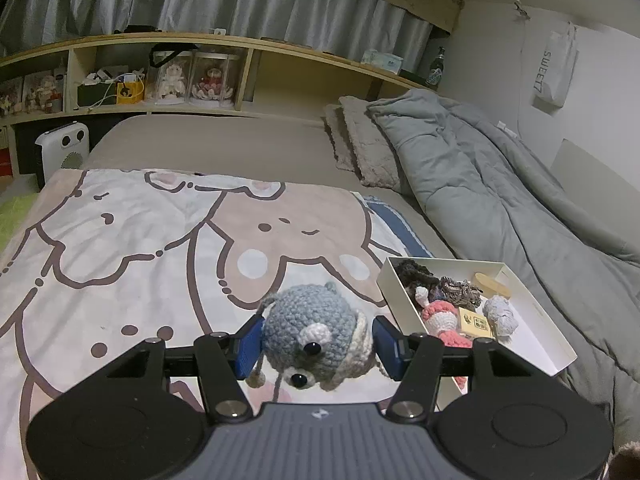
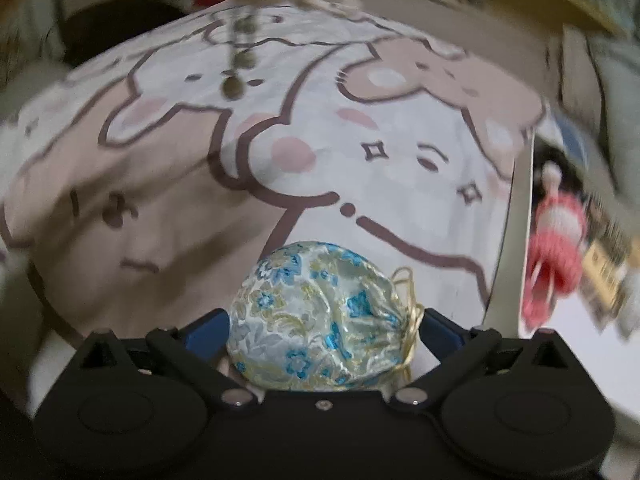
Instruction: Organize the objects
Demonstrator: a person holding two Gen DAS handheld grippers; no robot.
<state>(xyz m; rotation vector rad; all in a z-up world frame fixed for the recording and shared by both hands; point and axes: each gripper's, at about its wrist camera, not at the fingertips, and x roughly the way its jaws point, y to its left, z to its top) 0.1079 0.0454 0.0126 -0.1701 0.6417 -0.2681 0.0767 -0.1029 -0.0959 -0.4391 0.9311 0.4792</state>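
My left gripper (image 1: 316, 344) is shut on a grey-blue crochet animal toy (image 1: 316, 332) with black bead eyes, held above the cartoon-print blanket (image 1: 140, 248). A white open box (image 1: 536, 320) lies to its right on the bed, holding a pink crochet doll (image 1: 440, 320), dark hair ties, a small wooden box and a pale blue crochet piece. My right gripper (image 2: 324, 324) is shut on a round brocade pouch (image 2: 320, 316) with blue flowers and a gold cord, above the same blanket (image 2: 160, 184). The box wall (image 2: 516, 220) and pink doll (image 2: 556, 236) show blurred at the right.
A grey duvet (image 1: 480, 184) and folded fuzzy blankets (image 1: 360, 140) lie along the right side of the bed. A wooden shelf (image 1: 256, 46) with figurines runs behind. A white heater (image 1: 62, 150) stands at the left.
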